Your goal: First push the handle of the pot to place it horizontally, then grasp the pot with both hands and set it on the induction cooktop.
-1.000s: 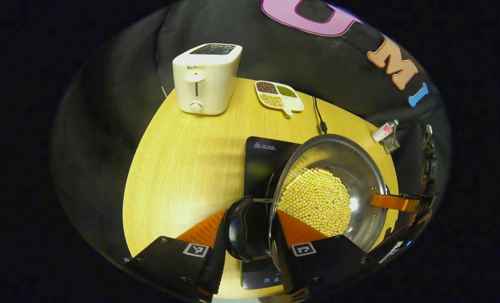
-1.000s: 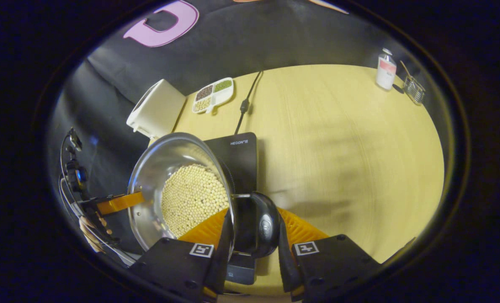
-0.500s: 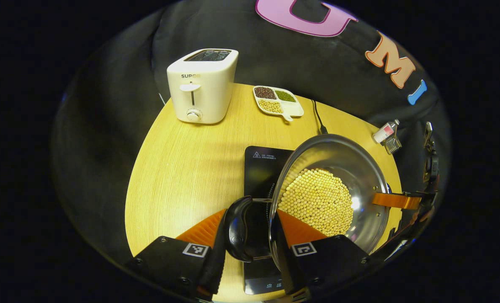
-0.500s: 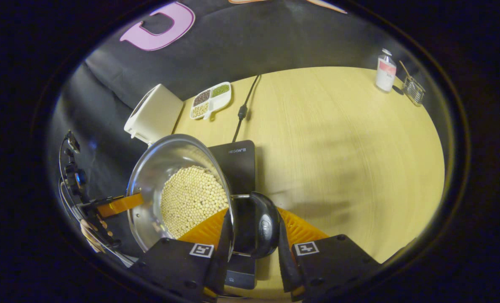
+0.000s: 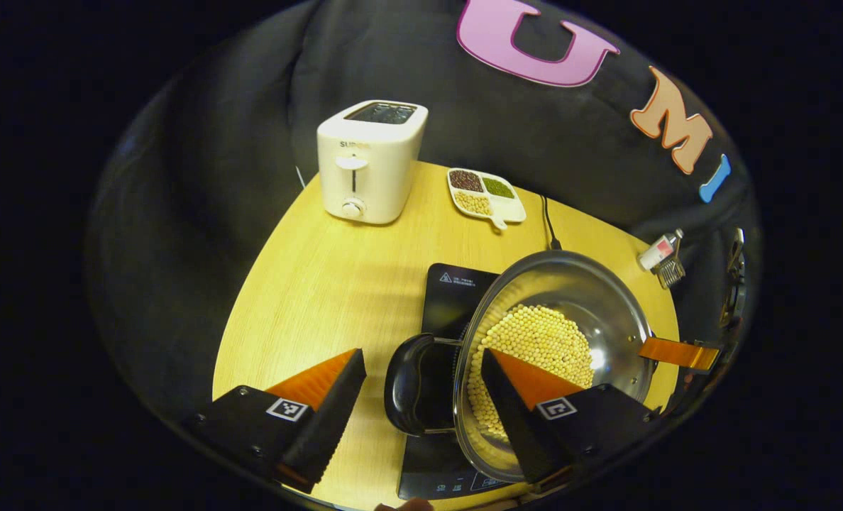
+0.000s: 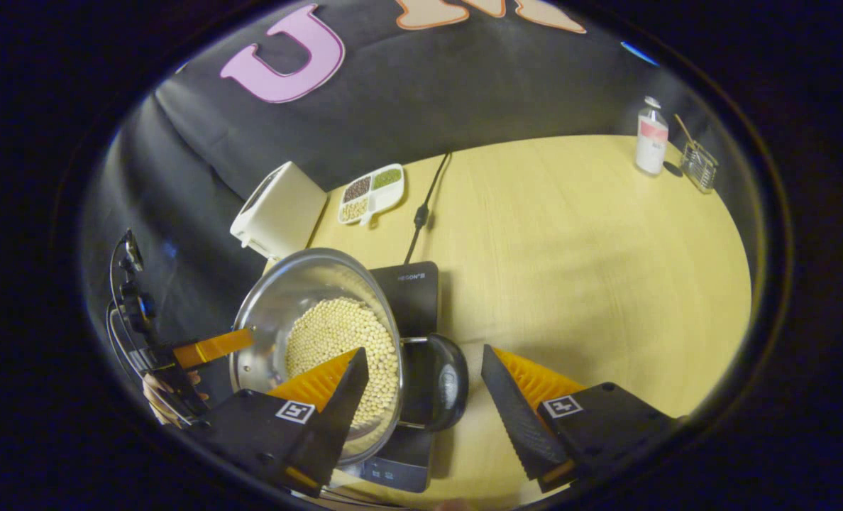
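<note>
On the black glass induction cooktop (image 5: 444, 298) sits the round stainless-steel pot (image 5: 609, 301) holding a bed of pale yellow beans (image 5: 535, 341), so the placing looks done and what is left, as I judge it, is to draw both tools clear. Its two black loop handles lie on one line across the pot, level with the round pale-wood table (image 5: 336, 277), one toward each hand. From the left gripper (image 5: 425, 383), the near black handle (image 5: 409, 387) lies straight ahead and just beyond the tips, between them; the orange fingers stand wide apart, one out over the table, the other over the pot's rim and beans, neither pressing the handle. The right gripper (image 6: 425, 376) mirrors this: its own black handle (image 6: 436, 383) lies dead ahead in the gap, its fingers spread, one above the beans and one over bare wood. Each hand is therefore nearest its own handle, and the pot's handle line runs along both grippers' forward axes. A straight pull back along that line should free each tool; the risk, I think, is the inner finger catching the rim. Whether the pot sits centred on the cooktop's ring cannot be told, since the pot hides it
</note>
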Tool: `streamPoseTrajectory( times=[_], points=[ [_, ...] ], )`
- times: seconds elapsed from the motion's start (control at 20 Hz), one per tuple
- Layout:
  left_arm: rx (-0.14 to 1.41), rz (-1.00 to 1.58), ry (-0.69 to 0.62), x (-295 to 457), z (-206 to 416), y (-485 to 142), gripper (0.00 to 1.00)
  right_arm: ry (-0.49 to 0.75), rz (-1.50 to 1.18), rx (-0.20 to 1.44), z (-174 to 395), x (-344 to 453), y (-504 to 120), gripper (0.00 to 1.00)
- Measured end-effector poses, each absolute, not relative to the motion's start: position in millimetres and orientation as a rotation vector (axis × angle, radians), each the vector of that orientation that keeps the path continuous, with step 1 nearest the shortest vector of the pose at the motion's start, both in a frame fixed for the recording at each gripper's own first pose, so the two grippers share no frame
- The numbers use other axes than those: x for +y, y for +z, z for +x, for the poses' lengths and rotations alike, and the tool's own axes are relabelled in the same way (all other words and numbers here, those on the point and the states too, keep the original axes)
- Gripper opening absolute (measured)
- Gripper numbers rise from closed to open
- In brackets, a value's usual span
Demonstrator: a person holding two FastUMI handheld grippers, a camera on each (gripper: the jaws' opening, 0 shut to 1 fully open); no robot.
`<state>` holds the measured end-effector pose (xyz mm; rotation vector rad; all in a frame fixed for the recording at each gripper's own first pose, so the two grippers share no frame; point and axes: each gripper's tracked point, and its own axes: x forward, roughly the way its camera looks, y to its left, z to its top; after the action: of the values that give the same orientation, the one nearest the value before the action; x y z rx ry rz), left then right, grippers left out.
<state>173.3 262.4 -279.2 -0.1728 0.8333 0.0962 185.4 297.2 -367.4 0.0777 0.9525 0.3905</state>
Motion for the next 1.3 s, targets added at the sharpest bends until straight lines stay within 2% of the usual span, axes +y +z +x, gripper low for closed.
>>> streamPoseTrajectory(
  times=[0.05, 0.1, 0.35, 0.4, 0.45, 0.6, 0.65, 0.7, 0.85, 0.9, 0.95, 1.15, 1.3],
  points=[
    [0.811, -0.186, 0.120, 265.6, 167.7, -274.7, 0.98, 0.393, 0.069, 0.921, 187.2, 290.8, -361.1, 1.00],
    [0.783, -0.197, 0.136, 267.3, 164.2, -268.1, 0.98, 0.393, 0.063, 0.887, 188.2, 285.3, -353.3, 0.92],
    [0.589, -0.153, 0.207, 262.7, 147.4, -211.9, 0.98, 0.398, 0.071, 0.706, 189.5, 253.0, -298.6, 0.92],
    [0.544, -0.136, 0.216, 256.8, 142.6, -197.8, 0.98, 0.395, 0.077, 0.670, 189.2, 248.6, -288.7, 0.99],
    [0.504, -0.117, 0.219, 247.8, 137.1, -184.9, 0.98, 0.380, 0.076, 0.629, 191.0, 240.6, -279.5, 0.92],
    [0.386, -0.053, 0.242, 216.6, 121.7, -153.7, 0.98, 0.342, 0.059, 0.511, 188.3, 209.1, -248.0, 0.91],
    [0.353, -0.043, 0.263, 204.5, 116.6, -145.7, 0.97, 0.339, 0.055, 0.473, 184.4, 199.8, -234.9, 0.99],
    [0.318, -0.031, 0.297, 196.6, 108.5, -133.6, 0.97, 0.338, 0.050, 0.435, 180.3, 190.3, -222.0, 0.92],
    [0.197, 0.023, 0.379, 173.1, 85.0, -99.5, 0.97, 0.330, 0.010, 0.292, 167.6, 155.3, -174.8, 0.91],
    [0.154, 0.049, 0.388, 163.1, 77.5, -86.5, 0.97, 0.337, 0.004, 0.247, 159.7, 147.0, -158.3, 0.99],
    [0.113, 0.076, 0.392, 149.8, 68.3, -74.8, 0.97, 0.349, 0.004, 0.204, 153.3, 139.2, -141.7, 0.92],
    [-0.052, 0.131, 0.370, 89.7, 37.3, -33.8, 0.96, 0.382, -0.026, 0.073, 132.2, 112.5, -98.1, 0.92],
    [-0.082, 0.107, 0.330, 43.6, 28.0, -33.7, 0.96, 0.408, -0.013, 0.018, 116.0, 100.4, -75.0, 0.92]
  ],
)
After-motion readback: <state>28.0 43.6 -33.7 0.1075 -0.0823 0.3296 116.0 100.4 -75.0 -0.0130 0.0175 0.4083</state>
